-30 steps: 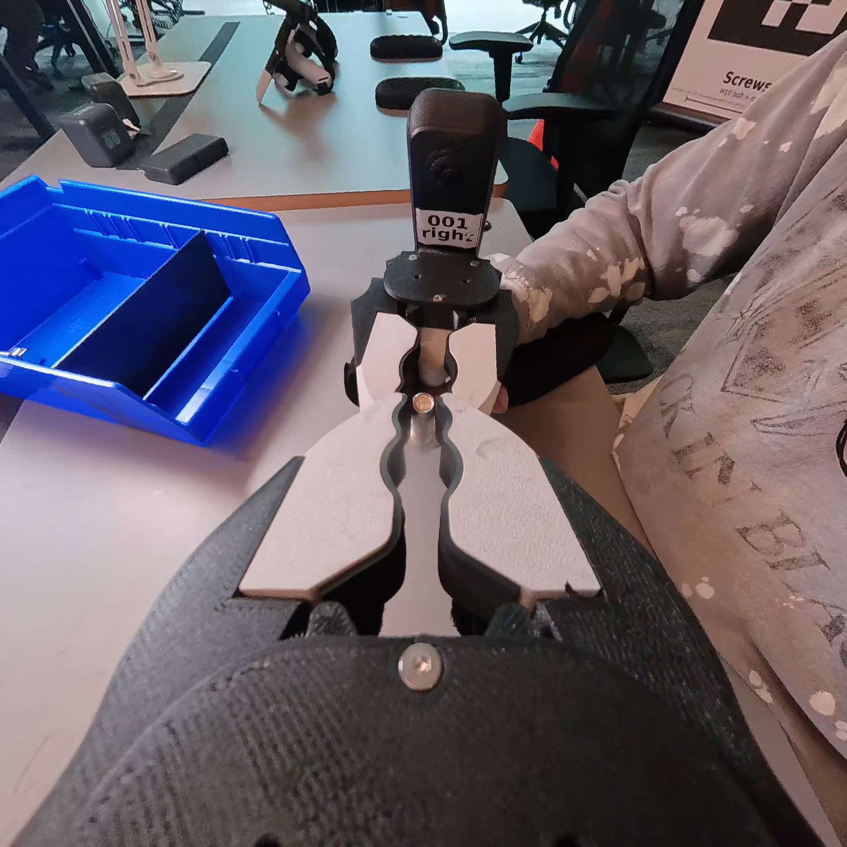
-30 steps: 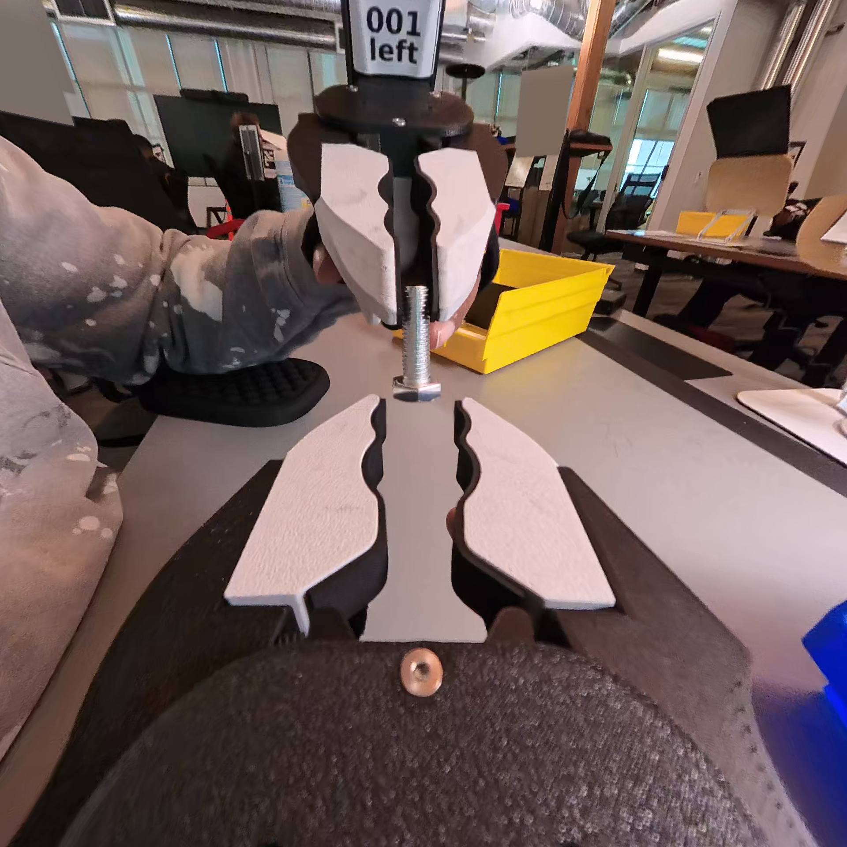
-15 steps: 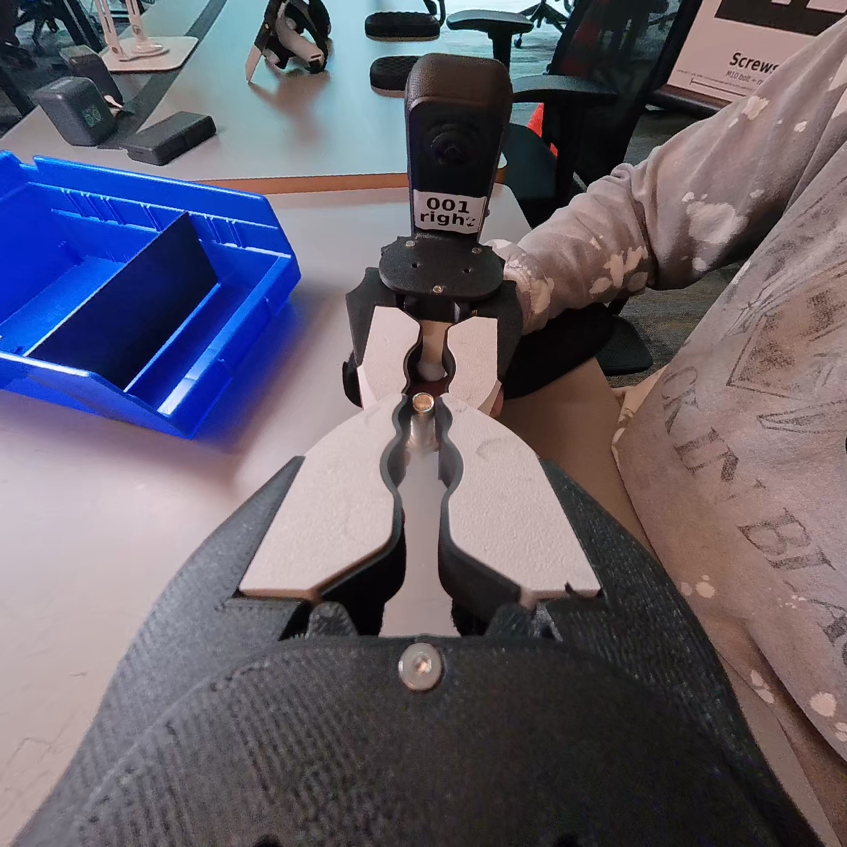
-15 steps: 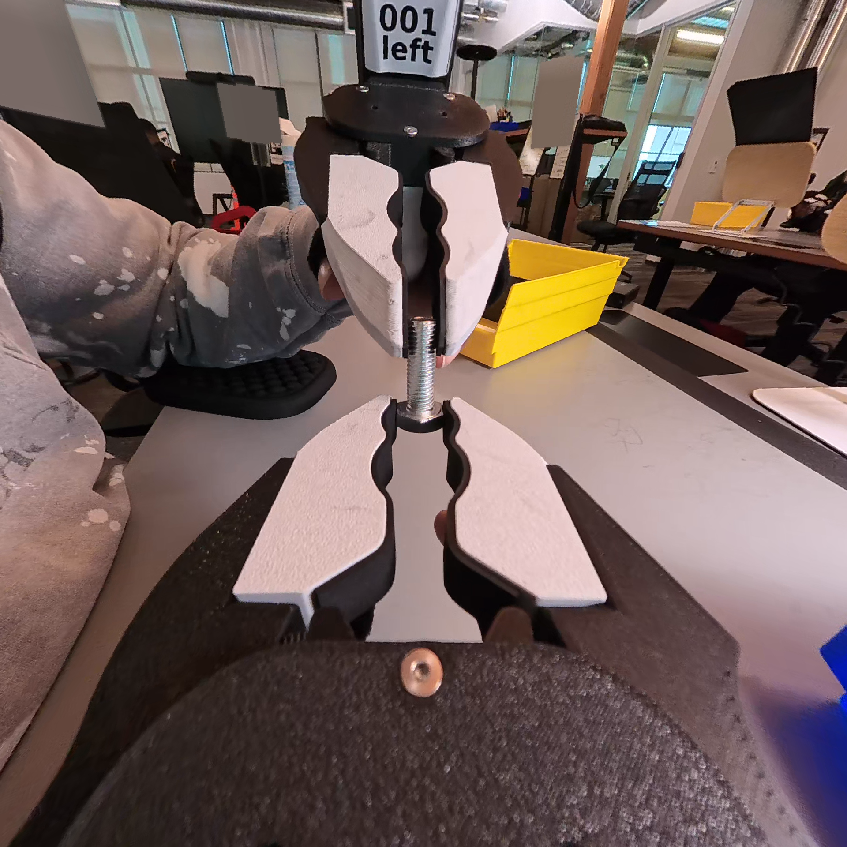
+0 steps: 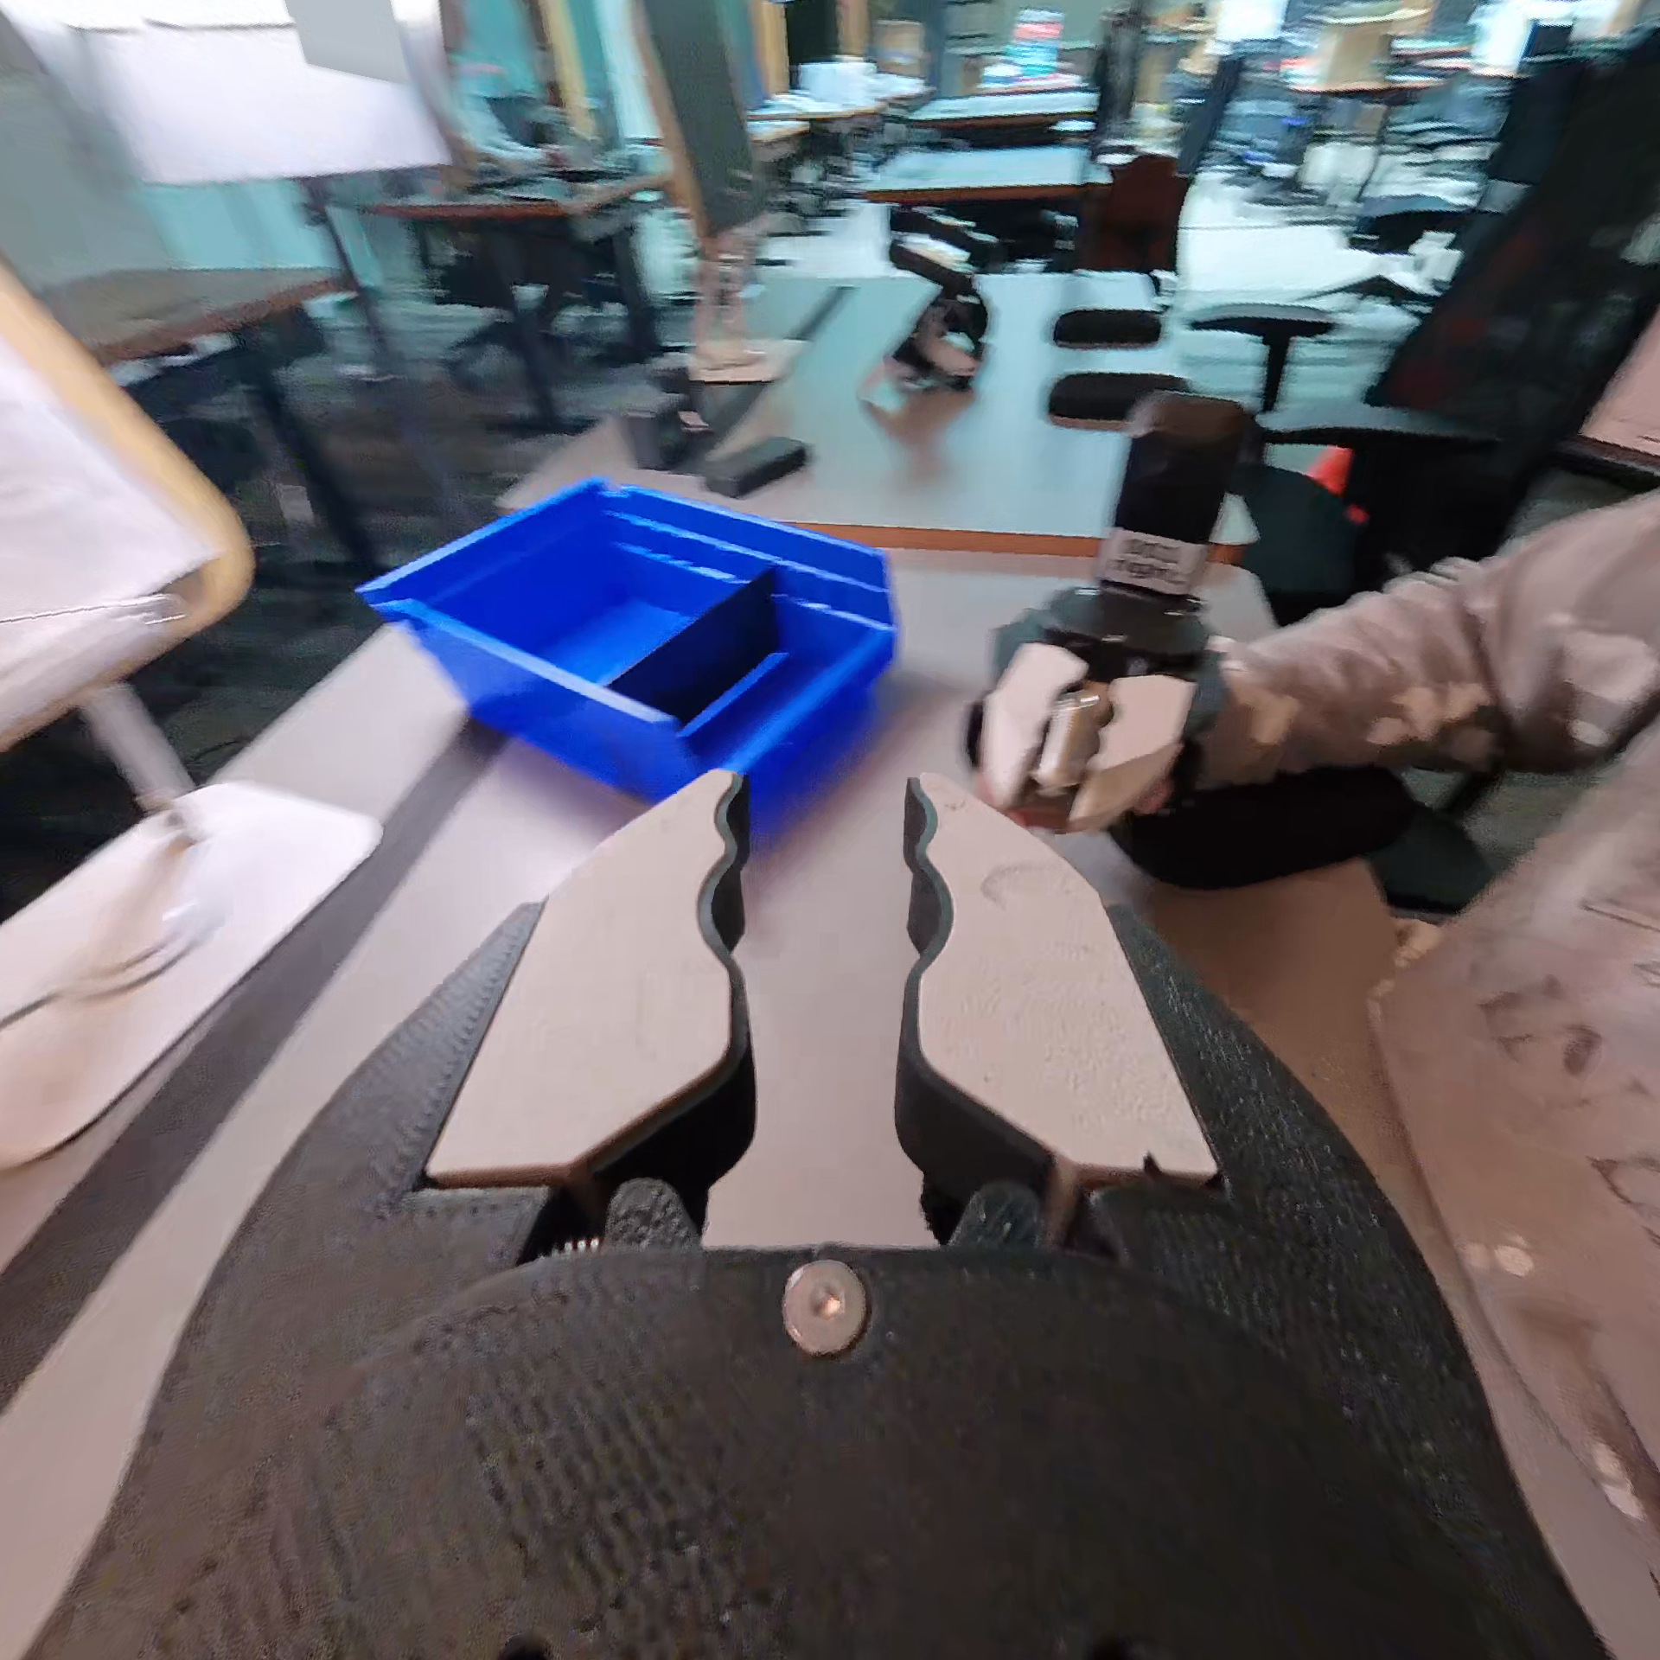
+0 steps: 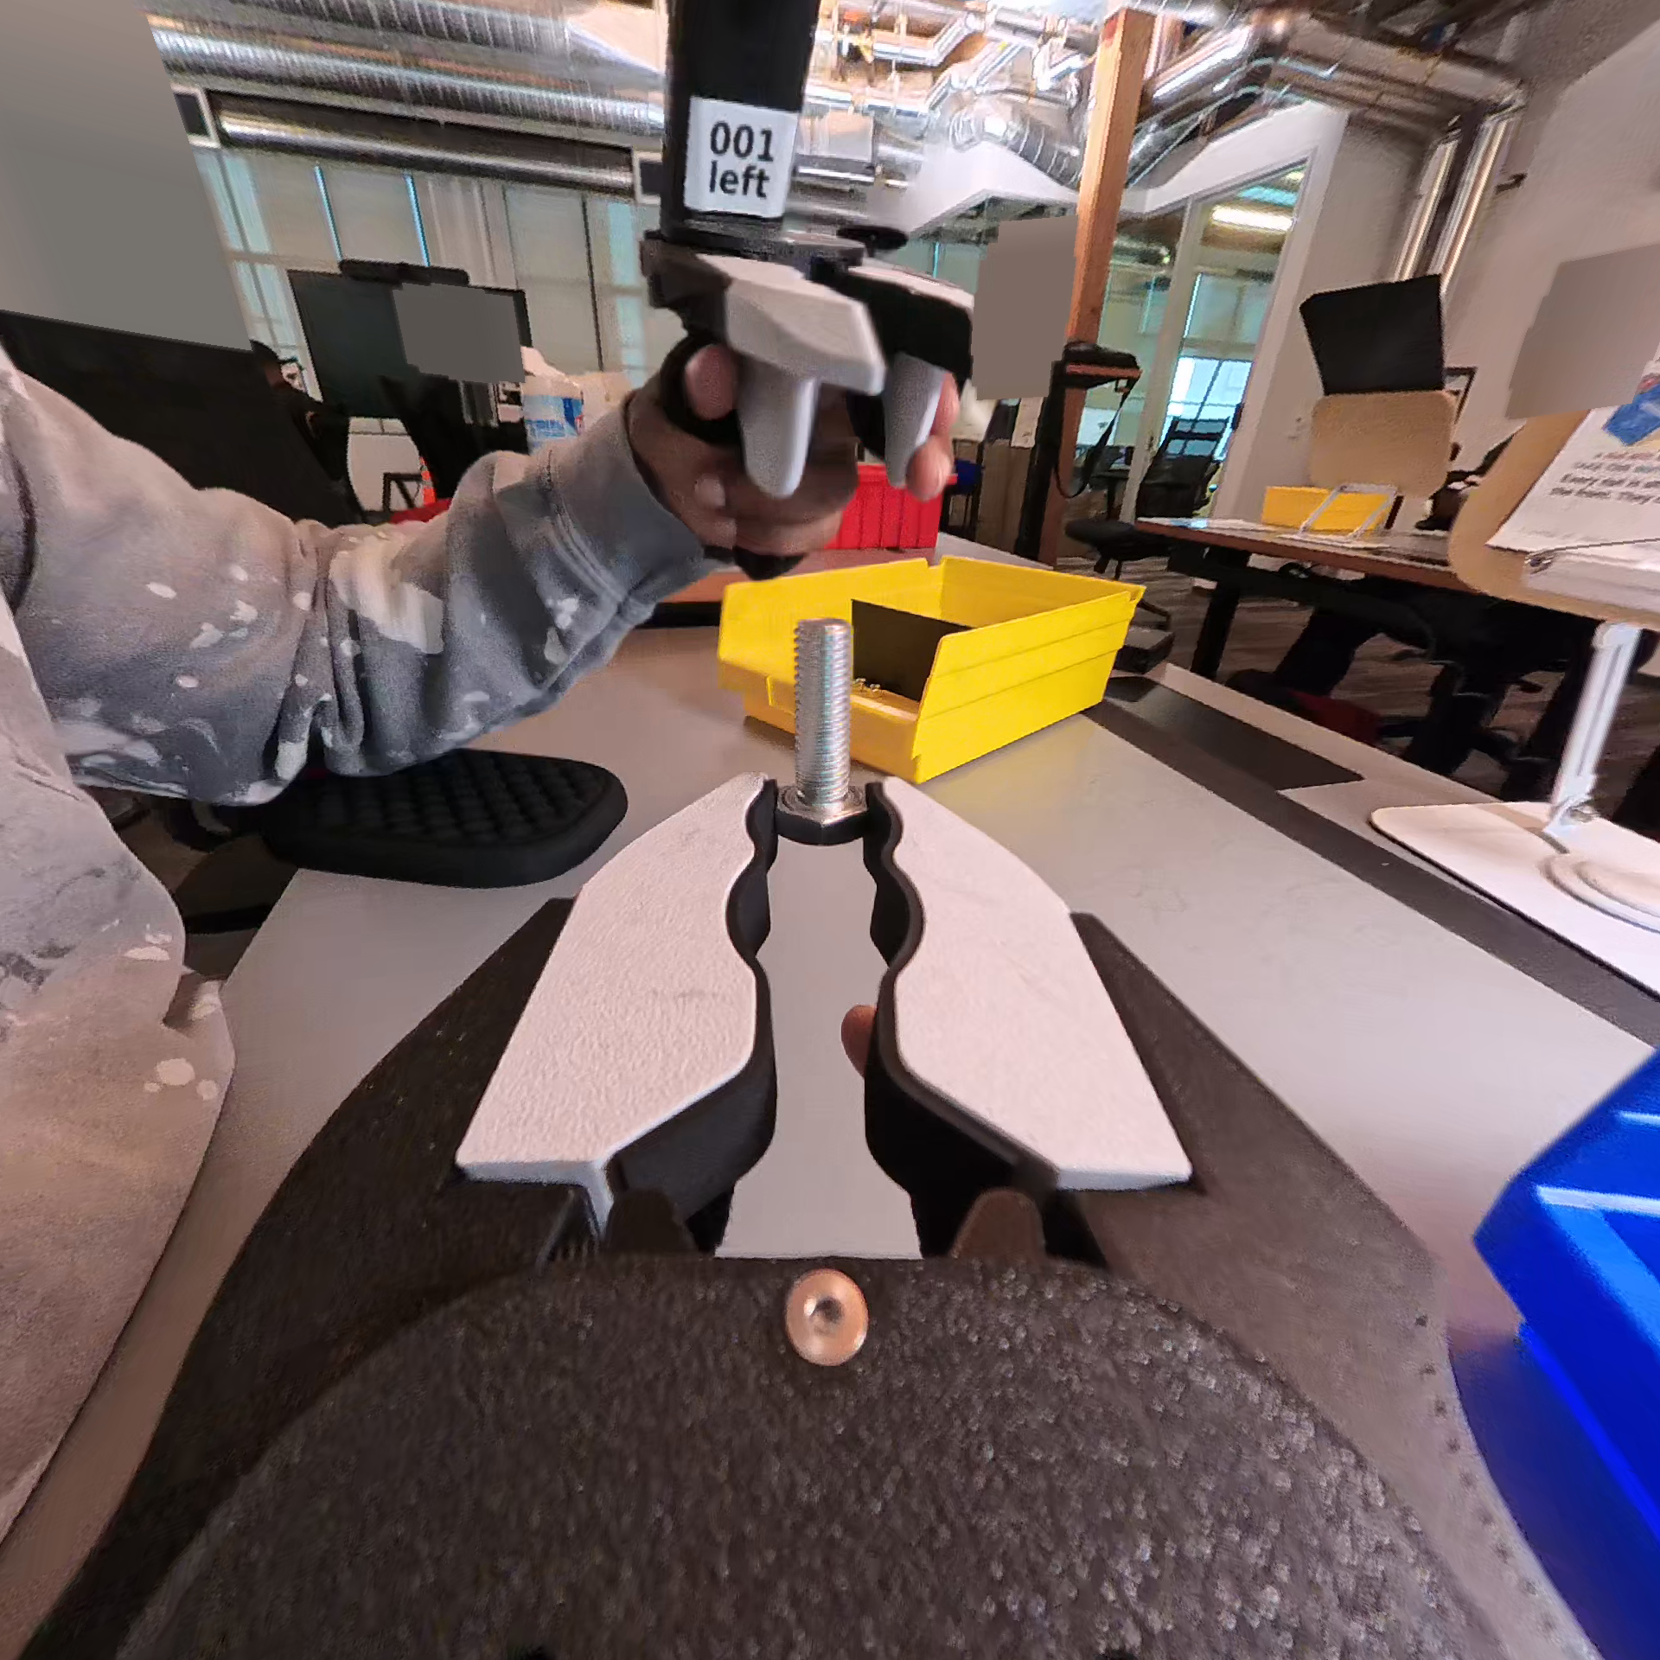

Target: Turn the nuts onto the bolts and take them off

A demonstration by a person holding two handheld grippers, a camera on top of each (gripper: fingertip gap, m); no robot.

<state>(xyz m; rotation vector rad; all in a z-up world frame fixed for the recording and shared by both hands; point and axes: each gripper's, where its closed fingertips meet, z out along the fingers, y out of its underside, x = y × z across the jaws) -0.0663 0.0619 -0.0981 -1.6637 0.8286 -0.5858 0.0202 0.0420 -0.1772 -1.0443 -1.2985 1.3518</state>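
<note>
Right gripper (image 6: 822,799) clenched on the hex head of the bolt (image 6: 823,710), threaded shank upright at frame centre. Left gripper (image 6: 840,431), upper centre, jaws parted and holding nothing, well above the bolt tip. White label on its black handle (image 6: 738,157); text not transcribed. Yellow bin (image 6: 988,665) behind, blue bin (image 5: 629,647) upper-centre-left in left wrist view.

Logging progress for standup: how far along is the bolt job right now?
Early. Done: the bolt is in the right gripper, shut on its head, thread pointing up. In hand: the left gripper is open and empty, turned toward the blue bin. Left: no nut shows on the thread, so fetching one, spinning it on and taking it off all remain. The yellow bin sits behind the bolt.
</note>
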